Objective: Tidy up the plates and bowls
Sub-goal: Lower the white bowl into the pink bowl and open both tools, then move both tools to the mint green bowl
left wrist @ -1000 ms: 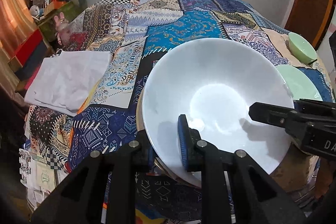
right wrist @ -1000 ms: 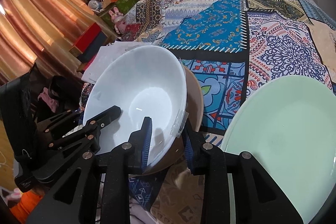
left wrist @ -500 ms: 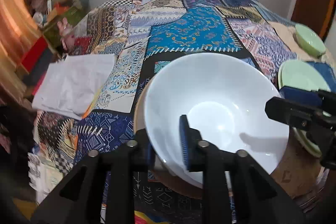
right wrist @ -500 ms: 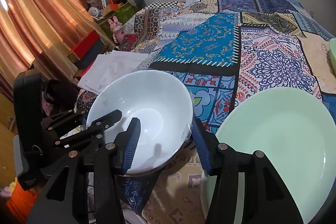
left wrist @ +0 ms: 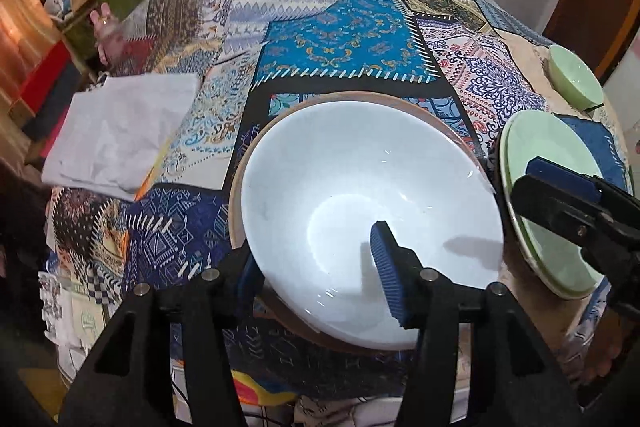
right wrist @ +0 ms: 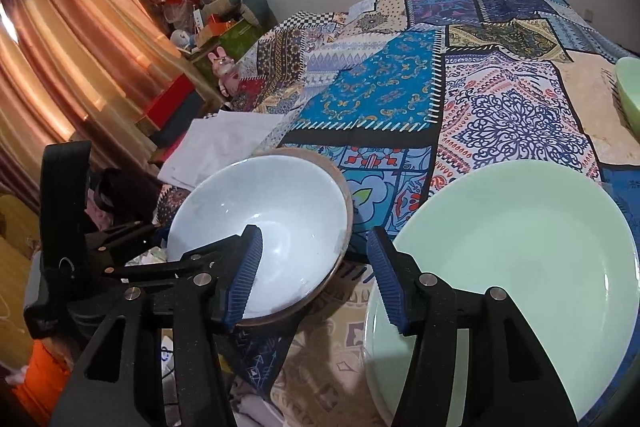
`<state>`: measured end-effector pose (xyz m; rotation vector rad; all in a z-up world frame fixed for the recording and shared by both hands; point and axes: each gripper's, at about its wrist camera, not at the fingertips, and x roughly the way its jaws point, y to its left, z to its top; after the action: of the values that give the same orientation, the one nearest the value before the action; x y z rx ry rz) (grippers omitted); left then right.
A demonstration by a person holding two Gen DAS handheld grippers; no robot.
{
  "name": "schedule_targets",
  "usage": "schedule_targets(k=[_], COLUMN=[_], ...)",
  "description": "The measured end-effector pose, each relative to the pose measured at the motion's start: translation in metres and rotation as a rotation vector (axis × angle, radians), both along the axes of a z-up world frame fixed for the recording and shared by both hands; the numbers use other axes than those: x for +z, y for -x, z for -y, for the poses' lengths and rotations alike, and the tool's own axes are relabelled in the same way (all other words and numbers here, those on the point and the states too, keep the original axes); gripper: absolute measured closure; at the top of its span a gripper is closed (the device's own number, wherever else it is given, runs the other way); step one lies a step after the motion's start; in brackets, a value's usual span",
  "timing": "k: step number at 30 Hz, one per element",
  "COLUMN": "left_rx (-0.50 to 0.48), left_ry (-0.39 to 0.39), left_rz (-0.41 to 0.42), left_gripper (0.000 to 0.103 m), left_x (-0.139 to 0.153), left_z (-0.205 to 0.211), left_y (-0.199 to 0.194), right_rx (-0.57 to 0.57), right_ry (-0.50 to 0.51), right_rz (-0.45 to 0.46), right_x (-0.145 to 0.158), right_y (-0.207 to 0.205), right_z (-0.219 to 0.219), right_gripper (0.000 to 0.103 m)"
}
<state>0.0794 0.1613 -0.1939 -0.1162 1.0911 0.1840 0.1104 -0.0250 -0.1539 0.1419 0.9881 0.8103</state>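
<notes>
**A:** Where do the tongs stand?

**B:** The left gripper (left wrist: 320, 267) straddles the near rim of the wide, glossy white ceramic bowl (left wrist: 360, 195). Its jaws are opening, one blue ribbed pad inside the bowl and one outside, neither pressing the rim. The right gripper (right wrist: 312, 279) is opening too, released, with the bowl's right edge between its pads but untouched.

**A:** And the bowl itself?

**B:** It sits nested in a shallow brown dish (right wrist: 340, 187) whose rim shows around it, near the front edge of the bed.

**A:** What lies beyond?

**B:** Just to the right, a large pale green round plate (right wrist: 520, 247) lies flat on the patchwork bedspread of blue, white and tan panels (right wrist: 400, 95). Farther right is a small pale green bowl (left wrist: 572, 79), apart from the plate. To the left lies a folded white cloth (left wrist: 120, 131), with orange curtains (right wrist: 60, 67) beyond the bed's edge.
</notes>
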Motion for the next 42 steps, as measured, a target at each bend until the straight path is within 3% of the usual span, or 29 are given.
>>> schedule_targets(k=[7, 15, 24, 27, 31, 36, 42], left_rx=[0.022, 0.014, -0.020, -0.030, -0.049, -0.062, -0.110], left_ry=[0.007, -0.073, -0.117, -0.090, -0.040, -0.044, 0.006], left_rz=[-0.012, 0.005, 0.164, 0.220, 0.289, 0.393, 0.416], left_gripper=[0.050, 0.046, 0.038, 0.034, 0.030, 0.020, 0.013], left_x=[0.008, 0.024, 0.071, 0.085, 0.102, 0.122, 0.128], left_z=[-0.002, 0.002, 0.026, 0.038, 0.056, 0.083, 0.112], left_y=[0.002, -0.003, 0.005, 0.004, -0.002, -0.018, -0.046], right_rx=[-0.023, -0.042, -0.111, -0.141, -0.217, -0.329, -0.426], right_ry=[-0.037, -0.042, -0.005, 0.034, 0.083, 0.145, 0.234], right_rz=[0.010, 0.013, 0.102, 0.154, 0.232, 0.298, 0.339], right_x=[0.008, 0.009, 0.035, 0.046, 0.062, 0.077, 0.077], right_y=[-0.001, -0.001, -0.008, -0.012, -0.018, -0.033, -0.055], right_z=[0.015, 0.026, 0.060, 0.076, 0.107, 0.149, 0.191], right_gripper=[0.049, 0.049, 0.049, 0.048, 0.037, 0.031, 0.030])
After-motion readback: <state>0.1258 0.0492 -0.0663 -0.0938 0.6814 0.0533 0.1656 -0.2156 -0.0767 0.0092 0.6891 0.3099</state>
